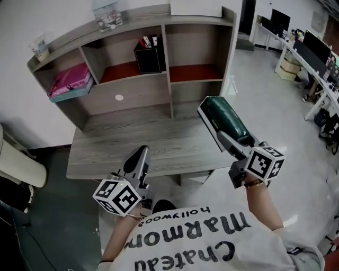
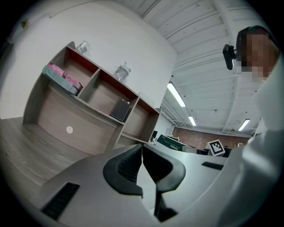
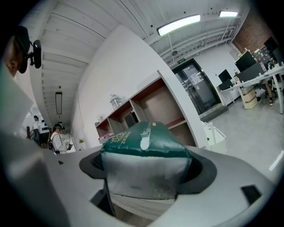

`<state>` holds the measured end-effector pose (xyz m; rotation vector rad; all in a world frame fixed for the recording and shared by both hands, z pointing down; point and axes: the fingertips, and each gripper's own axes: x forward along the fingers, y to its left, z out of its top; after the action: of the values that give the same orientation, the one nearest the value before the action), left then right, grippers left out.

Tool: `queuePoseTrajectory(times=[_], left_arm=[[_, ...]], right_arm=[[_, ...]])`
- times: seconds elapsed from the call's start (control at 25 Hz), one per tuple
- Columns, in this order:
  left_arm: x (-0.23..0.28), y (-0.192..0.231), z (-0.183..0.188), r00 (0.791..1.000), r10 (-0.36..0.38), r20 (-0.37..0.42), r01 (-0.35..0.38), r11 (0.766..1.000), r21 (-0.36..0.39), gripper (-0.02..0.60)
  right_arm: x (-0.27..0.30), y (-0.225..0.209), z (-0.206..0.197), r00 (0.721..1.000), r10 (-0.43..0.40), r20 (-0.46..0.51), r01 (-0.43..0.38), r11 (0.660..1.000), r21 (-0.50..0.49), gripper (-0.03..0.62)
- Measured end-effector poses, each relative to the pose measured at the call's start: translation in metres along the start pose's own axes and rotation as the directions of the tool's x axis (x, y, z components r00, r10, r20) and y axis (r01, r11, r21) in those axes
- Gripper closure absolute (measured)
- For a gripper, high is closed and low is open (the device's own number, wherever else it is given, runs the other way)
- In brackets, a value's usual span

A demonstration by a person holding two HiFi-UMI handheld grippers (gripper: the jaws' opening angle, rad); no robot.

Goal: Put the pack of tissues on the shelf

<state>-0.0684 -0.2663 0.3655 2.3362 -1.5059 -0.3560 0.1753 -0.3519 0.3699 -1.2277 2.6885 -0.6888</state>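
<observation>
A dark green pack of tissues (image 1: 224,119) (image 3: 144,164) sits clamped between the jaws of my right gripper (image 1: 225,129), held in the air at the desk's right front corner, below the shelf's right compartment (image 1: 197,53). In the right gripper view the pack fills the gap between the jaws, green top up. My left gripper (image 1: 139,161) hovers over the desk's front edge, shut and empty; in the left gripper view its black pads (image 2: 128,166) meet. The pack (image 2: 170,142) also shows small in that view.
The wooden shelf unit (image 1: 132,26) stands at the back of the grey desk (image 1: 132,143). A pink box (image 1: 70,80) lies in its left compartment, a black holder (image 1: 148,57) in the middle one, jars (image 1: 108,15) on top. Office desks (image 1: 312,53) stand far right.
</observation>
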Motion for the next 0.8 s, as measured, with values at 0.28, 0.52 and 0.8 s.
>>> queuePoseTrajectory(times=[0.28, 0.52, 0.8], left_arm=[[0.005, 0.019, -0.004, 0.998, 0.042, -0.037, -0.042, 0.999, -0.009, 0.56], [0.034, 0.046, 0.007, 0.999, 0.02, -0.045, -0.021, 1.0, -0.019, 0.56], [0.083, 0.08, 0.033, 0.999, -0.021, -0.039, 0.02, 1.0, -0.016, 0.559]], right_arm=[[0.023, -0.009, 0.0, 1.0, 0.017, -0.005, -0.017, 1.0, 0.024, 0.161], [0.056, -0.01, 0.008, 0.999, 0.032, -0.028, -0.032, 0.999, -0.003, 0.161], [0.11, -0.003, 0.042, 0.991, 0.124, -0.053, -0.127, 0.99, -0.059, 0.16]])
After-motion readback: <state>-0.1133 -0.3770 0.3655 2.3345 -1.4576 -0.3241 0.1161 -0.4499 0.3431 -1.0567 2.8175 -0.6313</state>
